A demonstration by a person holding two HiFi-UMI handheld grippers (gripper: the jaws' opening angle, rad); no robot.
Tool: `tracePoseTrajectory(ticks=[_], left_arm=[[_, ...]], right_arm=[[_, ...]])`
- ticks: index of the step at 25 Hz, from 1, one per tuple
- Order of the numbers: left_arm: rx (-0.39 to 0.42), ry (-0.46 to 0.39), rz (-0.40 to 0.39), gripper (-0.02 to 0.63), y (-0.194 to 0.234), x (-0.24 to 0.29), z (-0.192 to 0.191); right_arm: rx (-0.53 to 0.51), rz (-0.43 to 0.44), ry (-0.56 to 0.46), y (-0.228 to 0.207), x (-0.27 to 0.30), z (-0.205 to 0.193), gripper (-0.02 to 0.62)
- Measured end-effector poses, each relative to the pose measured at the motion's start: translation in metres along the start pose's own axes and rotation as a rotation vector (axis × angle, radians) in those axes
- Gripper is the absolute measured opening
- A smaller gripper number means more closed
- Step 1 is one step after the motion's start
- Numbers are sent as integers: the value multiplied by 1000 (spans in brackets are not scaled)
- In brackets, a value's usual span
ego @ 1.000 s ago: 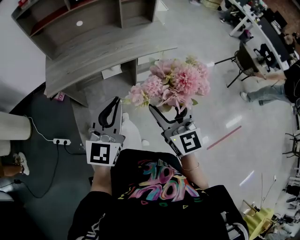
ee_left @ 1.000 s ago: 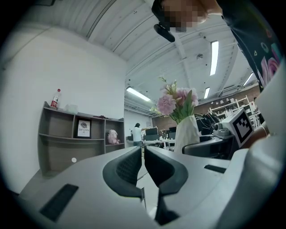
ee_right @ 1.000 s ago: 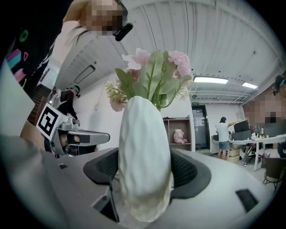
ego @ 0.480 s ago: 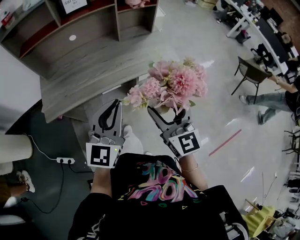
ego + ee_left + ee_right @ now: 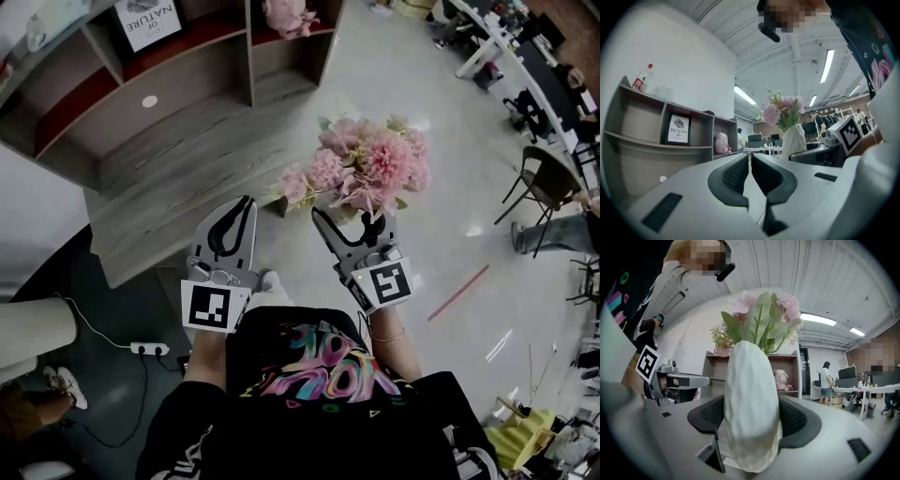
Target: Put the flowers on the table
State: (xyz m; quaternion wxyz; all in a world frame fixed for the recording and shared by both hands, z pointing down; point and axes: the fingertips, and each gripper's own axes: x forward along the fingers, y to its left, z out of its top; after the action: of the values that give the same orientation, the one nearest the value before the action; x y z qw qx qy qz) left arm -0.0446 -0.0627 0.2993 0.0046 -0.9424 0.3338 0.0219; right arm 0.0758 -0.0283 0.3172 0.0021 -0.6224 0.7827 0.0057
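Right gripper [image 5: 351, 217] [image 5: 752, 418]: its jaws are pressed against the two sides of a white vase [image 5: 750, 399] [image 5: 793, 140], which is pinched upright between them.
White vase: pink flowers [image 5: 366, 169] [image 5: 759, 319] [image 5: 780, 105] with green leaves are held in it and are spread wide above its mouth.
Flowers' place: they are carried in the right gripper and, in the head view, are seen over the near right edge of the grey wooden table [image 5: 187, 187].
Left gripper [image 5: 239, 208] [image 5: 750, 164]: its jaws are pressed together, and nothing is held between them.
Shelf unit [image 5: 187, 84]: it is set behind the table. A framed print [image 5: 148, 19] [image 5: 678, 130] is stood in one compartment, and a pink plush toy [image 5: 286, 14] [image 5: 722, 143] [image 5: 782, 379] is sat in the compartment beside it. A red-capped bottle [image 5: 641, 77] is laid tilted on top.
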Motion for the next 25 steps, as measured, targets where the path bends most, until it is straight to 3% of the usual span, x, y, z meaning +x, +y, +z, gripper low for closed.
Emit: tracePoseTrajectory(ticks=[11,18,20,23,25], left_arm=[[-15,33,-18,37,15,-13,6],[-12,50,-6,37,22,-10,-1],[-12,48,6,37,16,-30,0],[-18,44,36,37,-14,-110,-16],[-24,33,66,37,-34,-156,-30]], right_arm=[[19,-63,29,6,-3,8,364],[29,-71,94,-1,-1,-8,365],[33,-67,72,11,-13,-7,365],[12,-45,108,63,-73,-27,364],[1,-16,77,93,-106,-36,364]])
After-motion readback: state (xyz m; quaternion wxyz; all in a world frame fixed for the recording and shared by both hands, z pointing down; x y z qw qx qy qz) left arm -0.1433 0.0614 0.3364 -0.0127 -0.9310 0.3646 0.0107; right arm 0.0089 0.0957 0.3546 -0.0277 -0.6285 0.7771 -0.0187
